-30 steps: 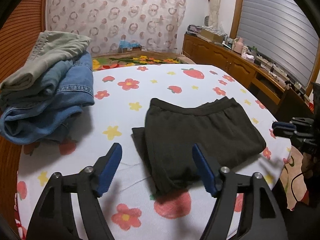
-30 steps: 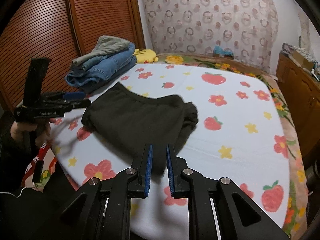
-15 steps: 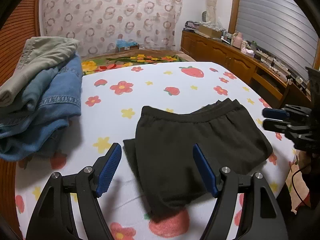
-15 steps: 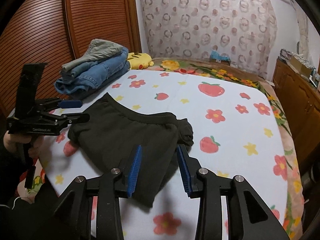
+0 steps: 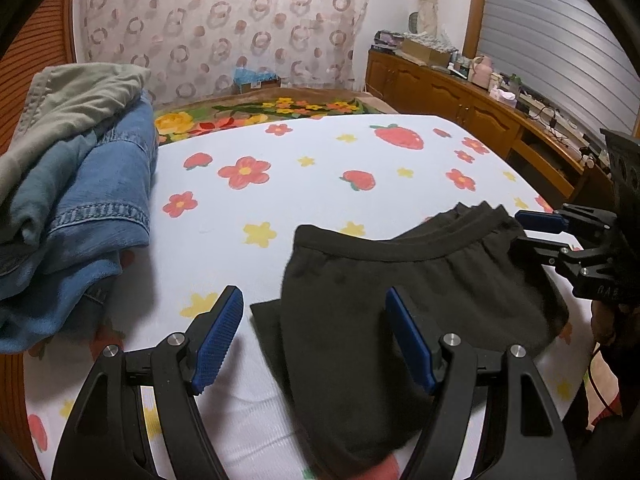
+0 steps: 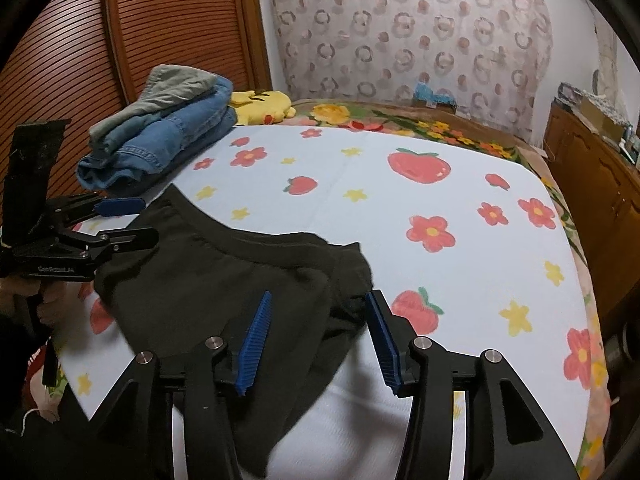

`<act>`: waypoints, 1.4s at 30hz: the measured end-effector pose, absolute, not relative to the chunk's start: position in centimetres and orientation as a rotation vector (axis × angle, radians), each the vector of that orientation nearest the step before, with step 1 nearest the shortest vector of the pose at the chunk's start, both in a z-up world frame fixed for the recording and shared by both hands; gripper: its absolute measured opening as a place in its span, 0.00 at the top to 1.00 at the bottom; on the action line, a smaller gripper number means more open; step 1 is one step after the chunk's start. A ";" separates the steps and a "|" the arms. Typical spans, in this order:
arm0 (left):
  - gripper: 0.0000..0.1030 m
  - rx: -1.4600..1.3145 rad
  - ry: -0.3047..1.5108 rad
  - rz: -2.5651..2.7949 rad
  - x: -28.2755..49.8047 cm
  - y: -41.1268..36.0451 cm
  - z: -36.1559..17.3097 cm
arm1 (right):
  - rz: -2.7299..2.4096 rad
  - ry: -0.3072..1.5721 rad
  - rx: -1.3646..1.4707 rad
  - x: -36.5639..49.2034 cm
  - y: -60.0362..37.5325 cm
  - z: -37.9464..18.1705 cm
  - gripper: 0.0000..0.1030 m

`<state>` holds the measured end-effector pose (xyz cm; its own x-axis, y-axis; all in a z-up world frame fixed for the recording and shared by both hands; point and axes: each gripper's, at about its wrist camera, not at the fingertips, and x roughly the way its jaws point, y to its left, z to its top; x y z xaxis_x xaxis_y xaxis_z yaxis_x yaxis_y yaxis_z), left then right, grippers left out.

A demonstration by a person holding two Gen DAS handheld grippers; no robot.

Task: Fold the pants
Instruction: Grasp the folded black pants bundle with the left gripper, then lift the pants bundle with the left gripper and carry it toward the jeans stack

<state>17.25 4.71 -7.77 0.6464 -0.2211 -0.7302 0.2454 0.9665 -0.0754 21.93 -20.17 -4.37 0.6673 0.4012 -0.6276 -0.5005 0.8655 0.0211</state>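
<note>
Fingers [image 6: 256, 344] apart—seemingly clear of black pants [image 6: 208, 280].

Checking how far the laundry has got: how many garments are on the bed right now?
3 visible: black pants folded at the near edge; a denim garment at the far left corner; a grey-green one on top of it. The stack may hide more.

Black pants [image 5: 400, 304] – matt soft knit cloth, ribbed waistband. Sheet [image 5: 320, 184] – smooth white cloth, printed flowers and strawberries. Folded jeans [image 5: 100, 200] rough blue denim, stitched hems; grey-green garment [image 5: 72, 100] on top, matt woven cloth. Left gripper [image 5: 314, 340] and right gripper [image 6: 316, 340]: matt black plastic, ridged blue pads, shiny metal screws. Slatted door [image 6: 120, 40] brown wood. Cabinet [image 5: 460, 100] glossy wood.
</note>
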 end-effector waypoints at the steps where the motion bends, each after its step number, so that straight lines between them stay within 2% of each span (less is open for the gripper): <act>1: 0.28 0.028 0.832 -0.265 17.4 4.8 -7.9 | 0.509 0.673 -0.157 22.2 -20.1 -4.4 0.50; 9: 0.28 -0.042 0.903 -0.268 18.8 6.5 -9.4 | 0.514 0.748 -0.130 24.9 -20.0 -5.5 0.45; 12: 0.32 -0.059 0.898 -0.272 18.6 6.8 -9.6 | 0.529 0.753 -0.108 25.5 -20.1 -5.6 0.42; 14: 0.38 -0.061 0.894 -0.276 18.5 6.8 -9.6 | 0.538 0.755 -0.099 25.7 -20.1 -5.6 0.42; 16: 0.53 -0.063 0.893 -0.299 18.3 6.5 -9.5 | 0.551 0.756 -0.087 25.8 -20.1 -5.6 0.42; 17: 0.55 -0.059 0.894 -0.309 18.3 6.4 -9.5 | 0.562 0.758 -0.084 25.9 -20.0 -5.7 0.42; 18: 0.63 -0.056 0.895 -0.320 18.2 6.2 -9.5 | 0.582 0.763 -0.081 25.9 -19.9 -5.7 0.42; 19: 0.69 -0.058 0.897 -0.333 18.1 6.0 -9.5 | 0.593 0.767 -0.080 26.0 -19.7 -5.7 0.44; 20: 0.71 -0.061 0.898 -0.340 18.1 6.0 -9.5 | 0.607 0.773 -0.079 26.1 -19.5 -5.7 0.55; 21: 0.77 -0.065 0.899 -0.344 18.0 5.9 -9.4 | 0.623 0.780 -0.077 26.1 -19.4 -5.8 0.60; 22: 0.83 -0.073 0.900 -0.355 18.0 5.9 -9.4 | 0.636 0.787 -0.076 26.2 -19.2 -5.8 0.71; 23: 0.83 -0.081 0.897 -0.366 17.9 6.0 -9.2 | 0.650 0.789 -0.080 26.3 -19.0 -5.7 0.80; 26: 0.85 -0.088 0.872 -0.376 17.5 6.1 -8.2 | 0.678 0.761 -0.096 26.4 -18.7 -4.5 0.85; 42: 0.86 -0.115 0.623 -0.246 16.9 11.7 1.5 | 0.796 0.512 -0.234 27.8 -13.0 4.7 0.87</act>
